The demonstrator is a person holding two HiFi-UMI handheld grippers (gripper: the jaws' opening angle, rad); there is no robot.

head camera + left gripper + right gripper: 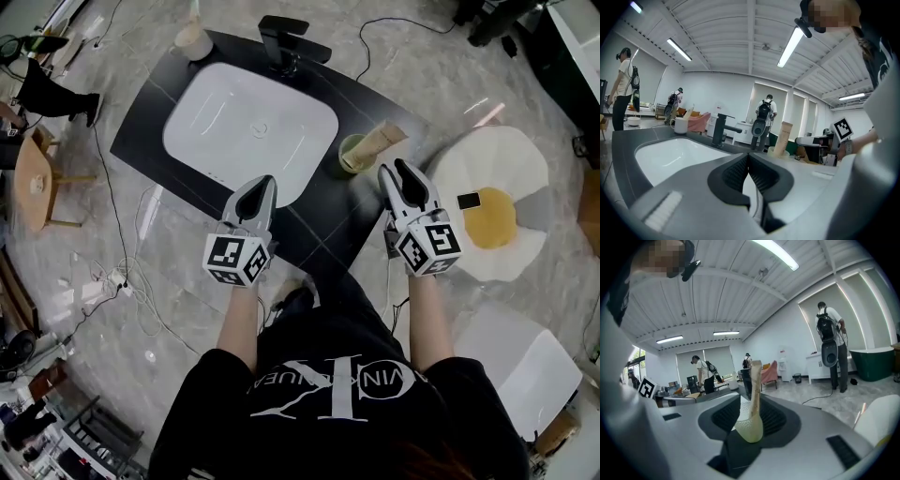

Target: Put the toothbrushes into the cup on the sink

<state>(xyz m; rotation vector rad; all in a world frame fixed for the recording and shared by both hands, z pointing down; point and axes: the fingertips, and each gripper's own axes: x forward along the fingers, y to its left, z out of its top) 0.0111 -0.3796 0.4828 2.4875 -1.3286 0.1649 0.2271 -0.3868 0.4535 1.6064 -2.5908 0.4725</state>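
My right gripper (pixel 397 169) hovers just right of the pale green cup (pixel 343 161) on the black counter (pixel 375 98). In the right gripper view its jaws (pixel 751 400) are shut on a toothbrush (pixel 750 425) with a cream dotted handle and a tan upper part. A tan strip (pixel 382 141) slants from the cup's mouth toward those tips. In the left gripper view it stands upright (pixel 786 136) at the cup (pixel 774 151). My left gripper (pixel 265 183) is shut and empty over the near rim of the white basin (pixel 248 127); its pads meet (pixel 749 157).
A black faucet (pixel 281 42) stands behind the basin and a white mug (pixel 192 39) at the counter's far left corner. A round white seat with a yellow cushion (pixel 489 217) is to the right. Cables cross the floor, and people stand in the background.
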